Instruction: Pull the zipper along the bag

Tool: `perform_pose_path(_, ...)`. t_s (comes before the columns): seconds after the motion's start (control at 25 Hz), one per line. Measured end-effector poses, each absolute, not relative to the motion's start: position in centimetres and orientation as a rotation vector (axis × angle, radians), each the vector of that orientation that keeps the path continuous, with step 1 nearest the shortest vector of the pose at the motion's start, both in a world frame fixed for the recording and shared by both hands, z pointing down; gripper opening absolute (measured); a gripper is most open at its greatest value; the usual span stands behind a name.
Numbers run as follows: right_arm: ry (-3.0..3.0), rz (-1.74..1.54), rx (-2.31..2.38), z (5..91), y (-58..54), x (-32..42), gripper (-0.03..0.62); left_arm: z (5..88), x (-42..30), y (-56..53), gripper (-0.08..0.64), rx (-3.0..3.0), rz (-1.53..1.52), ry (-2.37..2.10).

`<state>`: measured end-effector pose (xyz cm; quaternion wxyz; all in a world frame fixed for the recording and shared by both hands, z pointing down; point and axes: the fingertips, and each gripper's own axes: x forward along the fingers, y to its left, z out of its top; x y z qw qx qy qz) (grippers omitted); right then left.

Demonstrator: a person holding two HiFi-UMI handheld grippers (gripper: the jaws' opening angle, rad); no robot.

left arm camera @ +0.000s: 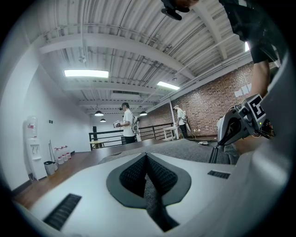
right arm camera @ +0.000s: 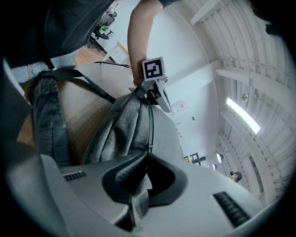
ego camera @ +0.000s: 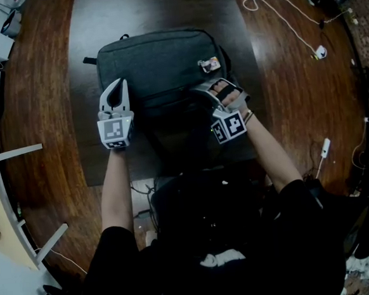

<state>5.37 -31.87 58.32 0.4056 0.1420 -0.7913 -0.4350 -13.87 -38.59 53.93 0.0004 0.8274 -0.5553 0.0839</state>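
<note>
Bag (ego camera: 159,63) lies flat on mat (ego camera: 98,17), on table (ego camera: 43,123). My left gripper (left arm camera: 146,159) at bag's near-left edge, clenched on bag fabric. My right gripper (right arm camera: 144,159) at bag's near-right edge, clamped on zipper pull (right arm camera: 138,200). Zipper (right arm camera: 150,122) runs from my jaws along bag's side.

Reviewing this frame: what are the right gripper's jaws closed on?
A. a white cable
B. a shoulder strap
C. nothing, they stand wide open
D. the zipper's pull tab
D: the right gripper has its jaws shut on the grey pull tab, and the zipper track of the backpack runs straight up to them.
</note>
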Motion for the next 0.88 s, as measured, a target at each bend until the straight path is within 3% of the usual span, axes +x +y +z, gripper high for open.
perform_pose_path(0.88,-2.02,-1.061,0.373,59.2,-32.6,7.6,0.021,54.2,-13.9,-38.7,-0.002,2.595,0.33,-1.776)
